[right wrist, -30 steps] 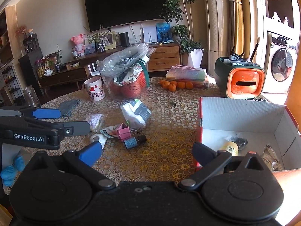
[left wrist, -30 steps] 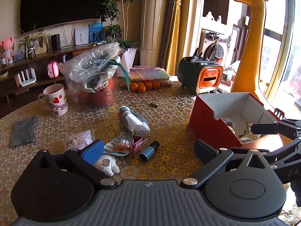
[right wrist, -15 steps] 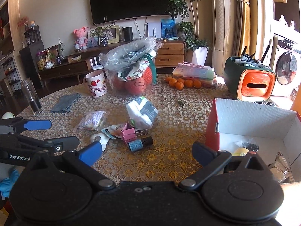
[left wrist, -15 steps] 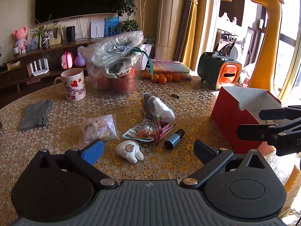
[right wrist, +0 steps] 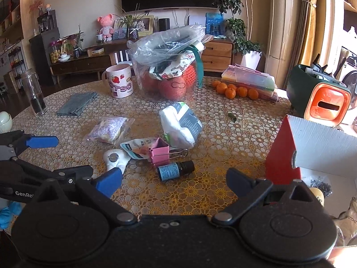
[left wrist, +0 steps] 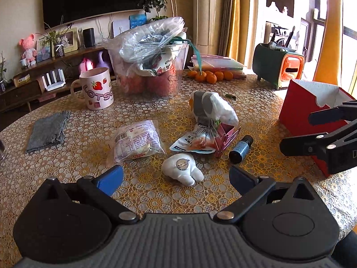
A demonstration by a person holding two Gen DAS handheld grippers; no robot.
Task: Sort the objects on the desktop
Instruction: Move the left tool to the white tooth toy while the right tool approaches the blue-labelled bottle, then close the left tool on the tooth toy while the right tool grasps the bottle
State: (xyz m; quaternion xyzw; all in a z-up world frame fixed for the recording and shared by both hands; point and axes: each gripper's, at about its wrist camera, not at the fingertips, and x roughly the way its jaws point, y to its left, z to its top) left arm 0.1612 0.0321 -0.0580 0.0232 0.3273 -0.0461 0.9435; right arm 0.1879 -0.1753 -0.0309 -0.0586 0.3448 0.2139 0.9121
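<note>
A white tooth-shaped toy (left wrist: 181, 172) (right wrist: 115, 158) lies on the table just ahead of my open left gripper (left wrist: 175, 175) (right wrist: 71, 156). To its right are a snack packet (left wrist: 194, 140), a pink binder clip (left wrist: 225, 135) (right wrist: 159, 151) and a small dark bottle with a blue label (left wrist: 239, 149) (right wrist: 175, 170). The bottle lies just ahead of my right gripper (right wrist: 174, 178) (left wrist: 296, 131), which is open and holds nothing. A clear food bag (left wrist: 136, 140) and a white-grey soft pack (left wrist: 212, 109) lie farther back. The red box (left wrist: 296, 102) (right wrist: 281, 156) stands at the right.
A strawberry mug (left wrist: 96, 89), a clear tub (left wrist: 151, 76) stuffed with bags, a grey cloth (left wrist: 48, 130), oranges (left wrist: 209, 76) and a green-orange holder (left wrist: 279, 67) ring the far side. A glass bottle (right wrist: 34, 93) stands at the left edge.
Both grippers have drawn back and swung left, away from the red box. The white toy and the bottle now lie closer in front of the fingers. Both stay open.
</note>
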